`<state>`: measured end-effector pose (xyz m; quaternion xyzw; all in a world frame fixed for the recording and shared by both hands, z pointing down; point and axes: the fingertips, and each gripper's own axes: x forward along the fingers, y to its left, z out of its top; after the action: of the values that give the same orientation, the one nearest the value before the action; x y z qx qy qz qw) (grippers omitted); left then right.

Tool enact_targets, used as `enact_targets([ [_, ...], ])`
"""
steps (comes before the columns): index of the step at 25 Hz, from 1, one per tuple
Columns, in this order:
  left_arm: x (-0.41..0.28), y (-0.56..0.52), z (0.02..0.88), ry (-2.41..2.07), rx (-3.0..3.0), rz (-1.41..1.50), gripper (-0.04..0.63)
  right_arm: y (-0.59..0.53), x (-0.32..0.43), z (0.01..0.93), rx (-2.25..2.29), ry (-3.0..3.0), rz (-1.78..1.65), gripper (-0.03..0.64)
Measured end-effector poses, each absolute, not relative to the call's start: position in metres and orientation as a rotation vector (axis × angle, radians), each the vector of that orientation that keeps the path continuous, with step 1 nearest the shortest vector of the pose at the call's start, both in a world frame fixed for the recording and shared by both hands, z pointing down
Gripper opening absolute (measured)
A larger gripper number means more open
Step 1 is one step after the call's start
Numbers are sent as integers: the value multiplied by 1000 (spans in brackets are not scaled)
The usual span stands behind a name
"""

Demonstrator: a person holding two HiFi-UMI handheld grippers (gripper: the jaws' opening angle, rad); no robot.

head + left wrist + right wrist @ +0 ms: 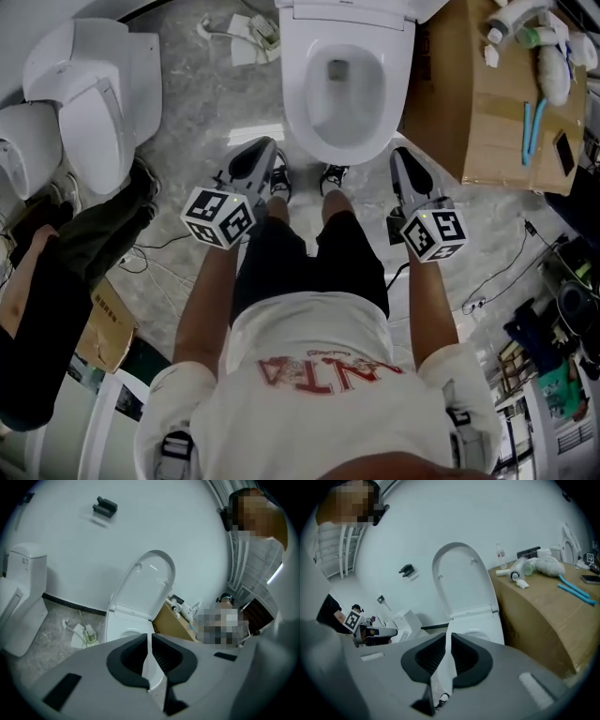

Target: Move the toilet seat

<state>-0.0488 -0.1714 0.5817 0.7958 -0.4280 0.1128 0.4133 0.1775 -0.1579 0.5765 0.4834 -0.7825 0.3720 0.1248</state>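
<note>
A person stands facing a white toilet [343, 56] on a grey marbled floor [197, 122], with a hand-held gripper in each hand held low in front of the bowl.

The left hand-held gripper [255, 157] sits just beside the bowl's front left edge, its marker cube [217, 217] nearer the body. In the left gripper view its jaws stand together with only a thin slit between the dark pads [164, 657], and nothing is held. The right hand-held gripper [409, 173] is just off the bowl's front right edge, with its own marker cube [434, 234] behind it. Its jaws are likewise closed and empty.

Both gripper views show the lid [464, 581] raised upright at the back of the toilet. The toilet seat [302, 103] appears to lie flat as a broad white ring round the bowl opening (I cannot be sure that ring is the seat and not the bare rim). Neither gripper touches it.

A cardboard box [469, 112] stands right of the toilet, touching or nearly so, carrying bottles, two blue sticks [532, 127] and a dark phone [563, 152]. A second toilet [89, 103] stands well apart at the left, with another person [56, 272] in dark clothes beside it.
</note>
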Motion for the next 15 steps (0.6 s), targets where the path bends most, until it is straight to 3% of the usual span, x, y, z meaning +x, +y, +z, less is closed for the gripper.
enact_targets([
  [3, -41, -167, 623, -1058, 1936, 322, 17, -152, 186, 624, 1410, -2194, 1183, 65],
  [6, -32, -158, 658, -1015, 1891, 357, 97, -143, 190, 670, 1419, -2106, 1281, 112],
  [9, -29, -151, 697, -1009, 1830, 354, 113, -131, 198, 718, 1433, -2024, 1376, 151],
  [15, -42, -133, 782, -1027, 1681, 351, 130, -100, 221, 797, 1590, -1851, 1708, 175],
])
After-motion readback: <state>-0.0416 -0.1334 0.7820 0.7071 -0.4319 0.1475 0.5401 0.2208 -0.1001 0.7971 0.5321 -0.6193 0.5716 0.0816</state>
